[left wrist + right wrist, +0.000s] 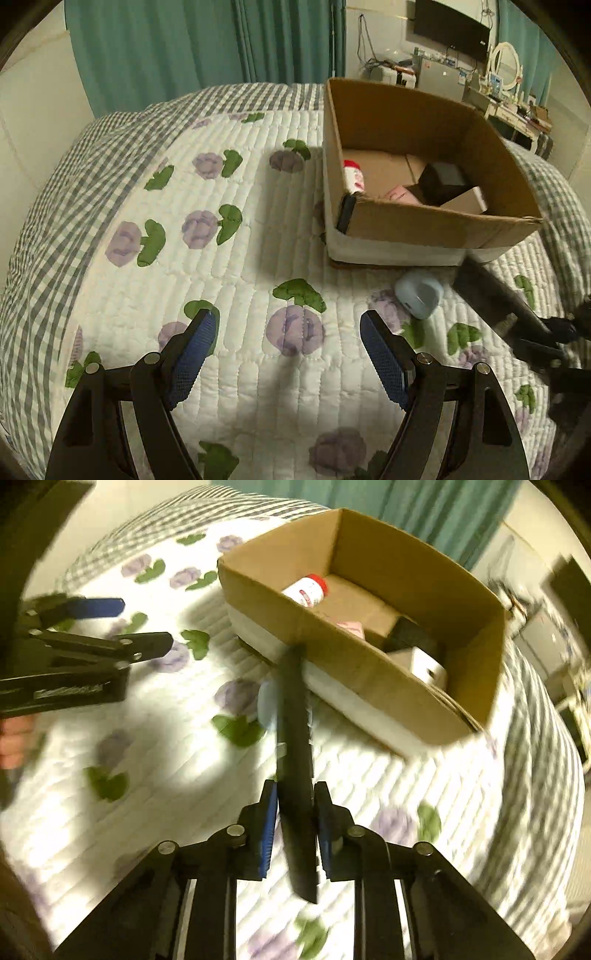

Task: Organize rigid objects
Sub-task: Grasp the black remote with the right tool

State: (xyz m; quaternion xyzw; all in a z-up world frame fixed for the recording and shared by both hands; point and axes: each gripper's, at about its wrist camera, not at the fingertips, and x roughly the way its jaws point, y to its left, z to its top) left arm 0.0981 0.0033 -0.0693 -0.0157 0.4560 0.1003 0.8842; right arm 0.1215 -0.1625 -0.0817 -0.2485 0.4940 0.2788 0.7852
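Right gripper (295, 823): I have its fingers clamped on a long black flat object (293, 738), far end reaching the cardboard box (369, 672).
Left gripper (288, 354): fingers spread wide, holding nothing, above the quilt (221, 295).
Blue mouse (419, 297): on the quilt, just near of the box.
Box contents: red-capped white bottle (352, 175), black item, small cartons.

So, counting it up: one cardboard box (424, 225) on one quilt (240, 280). In the box there's one red-capped bottle (354, 176), one pink item (400, 194), one black block (443, 181) and one white carton (467, 201). Outside, near the box: one blue mouse (419, 297), one long black bar (295, 760). Two grippers: left (288, 350), right (295, 827).
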